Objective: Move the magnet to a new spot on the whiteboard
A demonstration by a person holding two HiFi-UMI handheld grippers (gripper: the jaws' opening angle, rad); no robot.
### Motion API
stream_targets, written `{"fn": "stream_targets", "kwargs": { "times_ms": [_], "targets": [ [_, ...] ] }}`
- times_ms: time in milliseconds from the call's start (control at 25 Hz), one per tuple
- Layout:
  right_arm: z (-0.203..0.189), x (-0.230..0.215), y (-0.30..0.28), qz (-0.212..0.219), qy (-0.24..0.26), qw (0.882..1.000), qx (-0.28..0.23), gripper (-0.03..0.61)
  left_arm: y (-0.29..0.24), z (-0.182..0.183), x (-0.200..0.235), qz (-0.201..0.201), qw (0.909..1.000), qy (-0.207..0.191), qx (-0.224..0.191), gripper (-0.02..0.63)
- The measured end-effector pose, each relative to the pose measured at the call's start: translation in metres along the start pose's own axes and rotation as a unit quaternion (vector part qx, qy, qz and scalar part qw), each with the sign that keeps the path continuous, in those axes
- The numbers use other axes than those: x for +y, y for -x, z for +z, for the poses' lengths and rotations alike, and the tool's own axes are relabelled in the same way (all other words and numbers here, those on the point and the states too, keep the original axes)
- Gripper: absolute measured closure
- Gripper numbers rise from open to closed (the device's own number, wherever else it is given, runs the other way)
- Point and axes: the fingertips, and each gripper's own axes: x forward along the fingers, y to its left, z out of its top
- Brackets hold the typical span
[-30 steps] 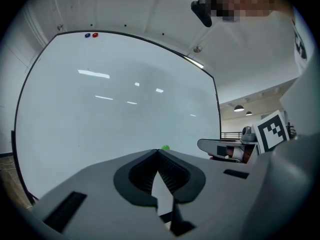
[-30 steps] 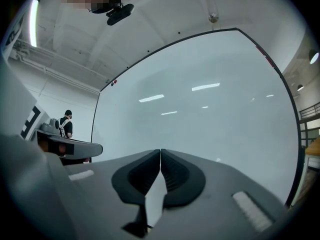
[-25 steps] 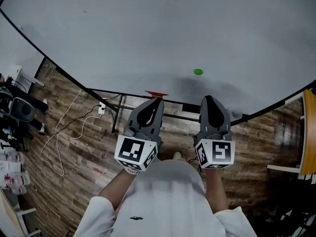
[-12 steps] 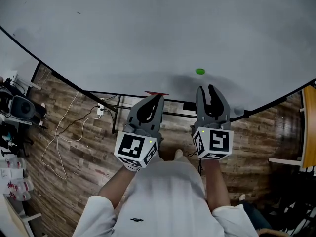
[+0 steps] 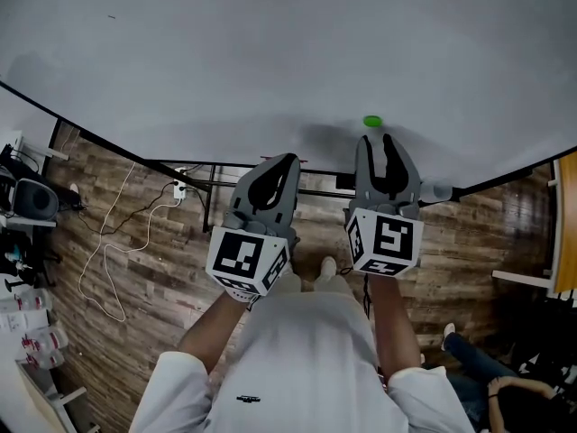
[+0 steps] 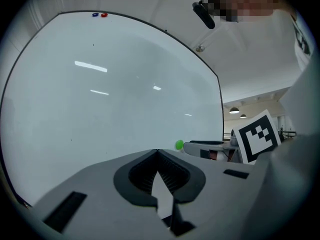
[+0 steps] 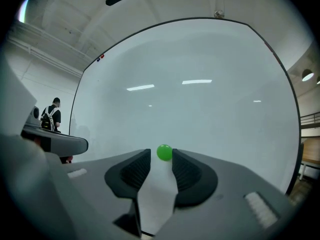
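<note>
The whiteboard (image 5: pixel 270 52) gives me wide bare surface above and to the left of the work. Its dark lower edge (image 5: pixel 108 138) runs close under both grippers, and in the left gripper view the right edge (image 6: pixel 220 109) stands near.

The green magnet (image 5: pixel 371 122) sits low on the board, near that lower edge. The right gripper (image 5: pixel 377 144) points straight at it with its jaws spread; they have just been opening. In the right gripper view the magnet shows at the mouth of the gap, between the two tips. The pads do not pinch it, and I cannot tell whether it touches a tip. The left gripper (image 6: pixel 157 154) is beside it, jaws pressed together on nothing.

I count one green magnet, one blue magnet (image 6: pixel 95 15) and one red magnet (image 6: pixel 104 15) at the top edge, and two grippers.
</note>
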Motion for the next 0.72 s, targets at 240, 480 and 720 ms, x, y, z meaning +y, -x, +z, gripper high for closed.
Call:
{"fn": "stream_targets", "kwargs": {
  "times_ms": [240, 480, 720],
  "targets": [
    [-0.006, -0.007, -0.012, -0.02, -0.003, 1.0, 0.012, 0.443, -0.009, -0.001, 0.004, -0.003, 1.0, 0.003, 0.003, 0.607],
    [-0.01, -0.009, -0.019, -0.034, -0.006, 0.999, 0.016, 0.437, -0.012, -0.007, 0.009, -0.002, 1.0, 0.006, 0.007, 0.607],
    [-0.009, -0.009, -0.023, -0.048, -0.005, 0.999, 0.017, 0.437, -0.016, -0.008, 0.013, -0.003, 0.9999, 0.006, 0.008, 0.607]
  ]
}}
